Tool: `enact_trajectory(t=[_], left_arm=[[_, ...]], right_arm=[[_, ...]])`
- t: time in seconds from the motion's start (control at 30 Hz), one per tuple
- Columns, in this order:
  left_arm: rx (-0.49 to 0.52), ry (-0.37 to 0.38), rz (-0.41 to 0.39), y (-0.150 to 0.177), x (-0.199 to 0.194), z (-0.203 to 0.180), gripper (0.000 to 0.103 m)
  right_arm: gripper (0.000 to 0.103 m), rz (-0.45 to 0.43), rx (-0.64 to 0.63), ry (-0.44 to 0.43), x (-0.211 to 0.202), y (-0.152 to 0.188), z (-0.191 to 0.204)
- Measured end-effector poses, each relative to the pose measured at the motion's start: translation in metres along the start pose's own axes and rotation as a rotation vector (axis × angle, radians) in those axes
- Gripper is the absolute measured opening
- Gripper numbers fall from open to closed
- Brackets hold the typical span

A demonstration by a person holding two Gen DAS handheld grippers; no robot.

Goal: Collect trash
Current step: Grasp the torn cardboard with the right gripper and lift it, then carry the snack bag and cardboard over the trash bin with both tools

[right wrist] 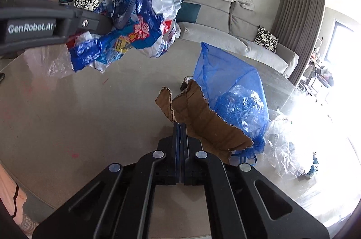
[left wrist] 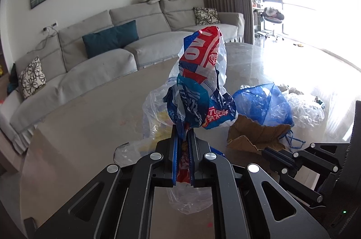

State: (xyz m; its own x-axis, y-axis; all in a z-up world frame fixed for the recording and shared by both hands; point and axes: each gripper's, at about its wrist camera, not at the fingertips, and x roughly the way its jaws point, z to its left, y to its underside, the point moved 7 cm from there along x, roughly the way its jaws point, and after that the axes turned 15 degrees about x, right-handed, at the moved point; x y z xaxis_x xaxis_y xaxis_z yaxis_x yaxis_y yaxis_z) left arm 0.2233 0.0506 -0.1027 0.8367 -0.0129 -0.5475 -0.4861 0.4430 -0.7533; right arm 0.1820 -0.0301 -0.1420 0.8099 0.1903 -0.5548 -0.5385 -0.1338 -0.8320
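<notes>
brown cardboard scrap (right wrist: 203,123) pinched in right claw (right wrist: 180,126), leaning right.

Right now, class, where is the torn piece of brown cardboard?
The cardboard is pinched in the right gripper, lifted above the round table. In the right wrist view it sits centre, just in front of the blue mesh bag.

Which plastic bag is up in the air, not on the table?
The red, white and blue printed bag, pinched in the left claw. The plain blue bag and the clear plastic lie on the table.
</notes>
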Motion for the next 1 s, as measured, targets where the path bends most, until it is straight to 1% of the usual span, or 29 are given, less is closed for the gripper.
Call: enact_trajectory(t=[0.13, 0.23, 0.33, 0.57, 0.73, 0.87, 1.0], left_arm=[[-0.008, -0.006, 0.004, 0.000, 0.001, 0.001, 0.009], [-0.015, -0.010, 0.003, -0.001, 0.000, 0.001, 0.009], [-0.026, -0.025, -0.008, -0.002, -0.004, 0.003, 0.009], [-0.043, -0.046, -0.027, -0.003, -0.012, 0.008, 0.009], [-0.044, -0.065, -0.057, -0.009, -0.022, 0.011, 0.009], [-0.041, -0.075, -0.086, -0.013, -0.032, 0.011, 0.010], [-0.057, -0.068, -0.109, -0.017, -0.041, 0.011, 0.010]], right_arm=[[0.001, -0.015, 0.061, -0.059, -0.014, -0.015, 0.001], [0.001, -0.022, 0.115, -0.118, -0.026, -0.025, 0.000], [0.001, -0.039, 0.138, -0.158, -0.040, -0.033, 0.004], [0.001, -0.095, 0.126, -0.190, -0.071, -0.057, 0.017], [0.001, -0.130, 0.123, -0.182, -0.089, -0.071, 0.016], [0.001, -0.143, 0.115, -0.148, -0.096, -0.077, 0.009], [0.001, -0.159, 0.113, -0.110, -0.103, -0.080, -0.008]])
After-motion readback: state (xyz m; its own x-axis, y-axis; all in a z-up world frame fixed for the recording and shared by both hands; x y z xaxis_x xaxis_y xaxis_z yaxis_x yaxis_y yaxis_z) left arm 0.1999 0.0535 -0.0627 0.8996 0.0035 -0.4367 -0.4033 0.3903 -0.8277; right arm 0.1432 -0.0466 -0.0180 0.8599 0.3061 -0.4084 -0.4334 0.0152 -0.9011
